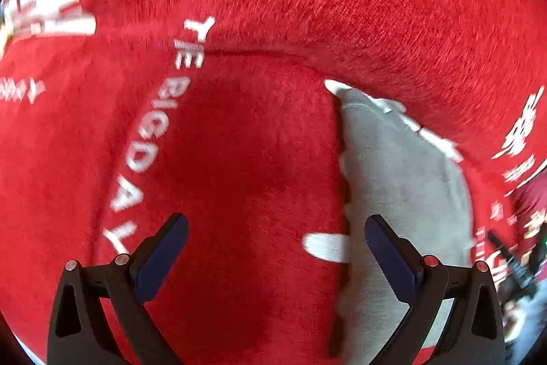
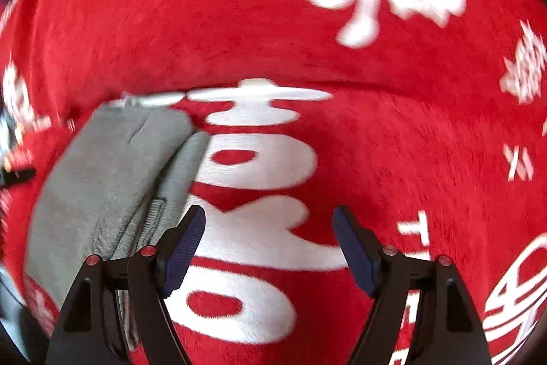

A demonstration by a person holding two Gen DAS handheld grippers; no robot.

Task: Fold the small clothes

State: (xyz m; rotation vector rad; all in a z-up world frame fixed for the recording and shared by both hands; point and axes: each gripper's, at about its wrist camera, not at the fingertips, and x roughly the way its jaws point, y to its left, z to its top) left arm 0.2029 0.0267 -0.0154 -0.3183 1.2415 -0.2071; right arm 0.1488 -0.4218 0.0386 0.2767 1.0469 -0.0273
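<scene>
Nearest the cameras, the left gripper and the right gripper both stand with jaws apart and empty above the red blanket. Just beyond, the grey garment lies between them on the blanket, already doubled over. The fold appears largely done; final tidying or other clothes may remain.

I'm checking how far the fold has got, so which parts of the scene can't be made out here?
- Grey garment: left wrist view, near end hidden behind the left gripper.
- Grey garment: right wrist view, lower part behind the right gripper; what kind of garment it is stays unclear.
- Red printed cloth: lettering smeared by motion blur, cut by the lens rim.
</scene>
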